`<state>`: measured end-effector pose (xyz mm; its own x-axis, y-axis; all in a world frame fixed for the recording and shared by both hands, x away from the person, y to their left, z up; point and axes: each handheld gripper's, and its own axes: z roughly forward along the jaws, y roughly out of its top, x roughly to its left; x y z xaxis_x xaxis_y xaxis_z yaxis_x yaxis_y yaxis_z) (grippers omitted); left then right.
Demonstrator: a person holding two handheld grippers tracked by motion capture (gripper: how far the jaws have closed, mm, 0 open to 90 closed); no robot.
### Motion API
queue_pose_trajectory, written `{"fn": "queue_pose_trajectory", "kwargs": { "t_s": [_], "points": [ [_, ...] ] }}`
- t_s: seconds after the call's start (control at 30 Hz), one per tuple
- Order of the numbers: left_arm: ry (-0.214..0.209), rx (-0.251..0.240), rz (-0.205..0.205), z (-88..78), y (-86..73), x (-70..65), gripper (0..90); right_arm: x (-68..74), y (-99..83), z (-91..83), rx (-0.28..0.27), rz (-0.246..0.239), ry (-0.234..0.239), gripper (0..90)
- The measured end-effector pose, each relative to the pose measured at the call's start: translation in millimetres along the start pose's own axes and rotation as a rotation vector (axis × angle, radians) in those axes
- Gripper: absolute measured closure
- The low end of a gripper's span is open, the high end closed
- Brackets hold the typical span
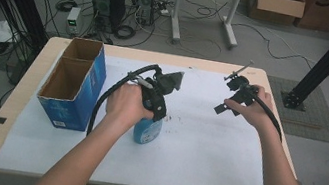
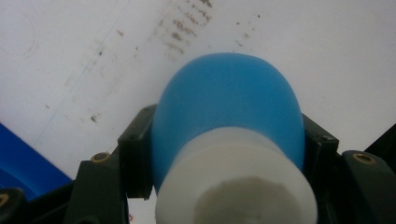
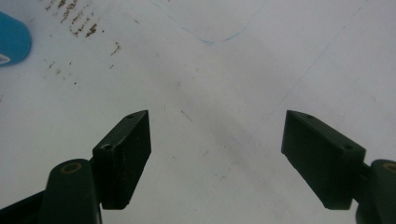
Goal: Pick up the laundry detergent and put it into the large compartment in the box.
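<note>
In the high view, the left gripper [image 1: 156, 105] points down over the blue bottle [image 1: 148, 131], which stands near the middle of the white sheet [image 1: 203, 150], just right of the open blue carton [image 1: 74, 83]. The right gripper [image 1: 227, 103] hovers well apart, over the sheet's far right part.

In the left gripper view, both jaws press the blue bottle's [image 2: 229, 107] sides below its white cap [image 2: 236, 179]: a firm grasp. No label is readable.

In the right gripper view, the jaws stand wide apart over bare, stained sheet; the bottle [image 3: 13, 38] shows at the far left edge.
</note>
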<state>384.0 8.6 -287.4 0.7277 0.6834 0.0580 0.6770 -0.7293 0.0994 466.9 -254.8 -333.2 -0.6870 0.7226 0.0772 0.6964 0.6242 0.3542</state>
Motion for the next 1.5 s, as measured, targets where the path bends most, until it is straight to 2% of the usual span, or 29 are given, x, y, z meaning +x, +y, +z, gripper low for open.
{"fn": "queue_pose_trajectory", "kwargs": {
  "t_s": [0.23,0.53,0.7,0.93,1.1,1.3,1.5],
  "points": [
    [-0.003,0.038,0.011,-0.4,3.4,1.0,38.0,-0.2,-1.0,-1.6,-0.005,-0.003,0.000,24.1],
    [-0.020,0.053,0.017,-5.0,5.5,2.0,38.1,-1.5,-2.2,-4.3,-0.012,0.000,0.000,24.4],
    [-0.027,0.062,0.010,-19.6,6.7,5.5,38.1,-1.6,-1.8,-4.9,-0.013,0.002,-0.001,24.5],
    [-0.019,0.064,-0.009,-52.5,6.5,15.5,38.1,-0.7,0.4,-6.6,-0.019,0.004,-0.002,24.8],
    [-0.021,0.055,-0.039,-80.8,3.7,26.6,38.1,-0.3,1.3,-6.0,-0.012,0.001,-0.008,24.9],
    [-0.020,0.050,-0.099,-110.3,-2.7,42.3,38.2,0.3,2.5,-4.8,-0.005,-0.006,-0.011,24.8],
    [-0.024,0.046,-0.216,-130.3,-15.1,65.1,38.2,0.4,3.4,-3.6,-0.003,-0.004,-0.019,24.7]
  ]
}}
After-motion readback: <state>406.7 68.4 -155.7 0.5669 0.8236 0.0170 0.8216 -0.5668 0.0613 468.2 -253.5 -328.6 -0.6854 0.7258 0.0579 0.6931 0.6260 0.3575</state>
